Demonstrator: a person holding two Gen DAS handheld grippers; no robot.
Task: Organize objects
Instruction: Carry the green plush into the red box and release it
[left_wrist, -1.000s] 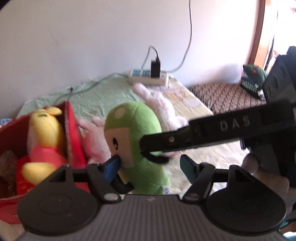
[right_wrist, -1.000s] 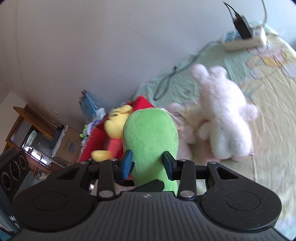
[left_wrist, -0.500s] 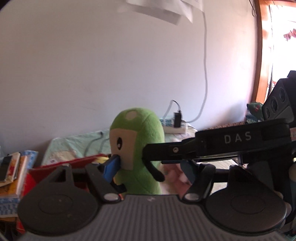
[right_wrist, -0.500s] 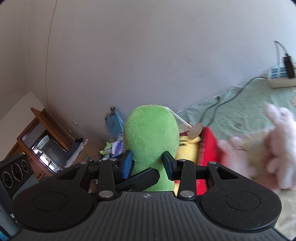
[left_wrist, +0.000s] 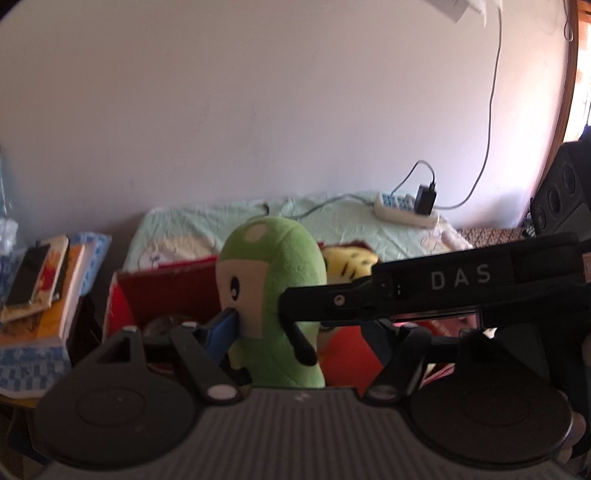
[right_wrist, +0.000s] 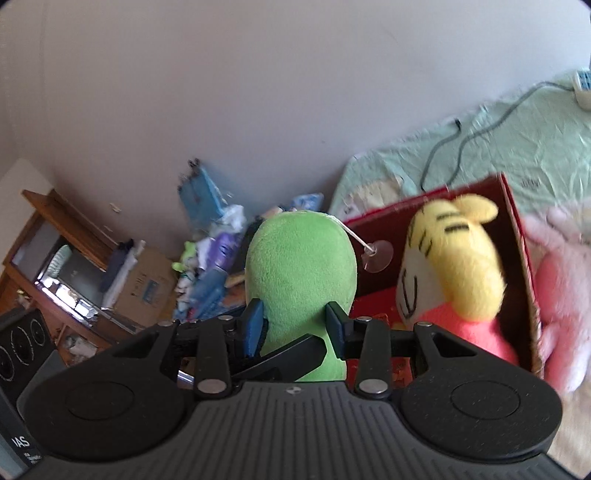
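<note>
My right gripper (right_wrist: 295, 326) is shut on a green plush toy (right_wrist: 301, 291) and holds it upright over the left side of a red box (right_wrist: 517, 236). A yellow plush with a pink shirt (right_wrist: 454, 266) sits inside the box. In the left wrist view the green plush (left_wrist: 271, 291) stands between my left gripper's (left_wrist: 303, 332) wide-apart fingers; the left blue pad (left_wrist: 221, 328) touches its face. The right gripper's black finger (left_wrist: 424, 291) crosses in front. The red box (left_wrist: 166, 291) lies behind and below.
A pink-white plush (right_wrist: 561, 295) lies on the bed right of the box. A power strip (left_wrist: 406, 214) with cables lies on the green sheet (left_wrist: 332, 218) by the wall. Books (left_wrist: 40, 288) are stacked at left. Clutter and a wooden shelf (right_wrist: 55, 266) lie beyond the bed.
Both grippers have carried the green plush left, from beside the box on the bed to over the box's left part. The yellow plush now shows to its right.
</note>
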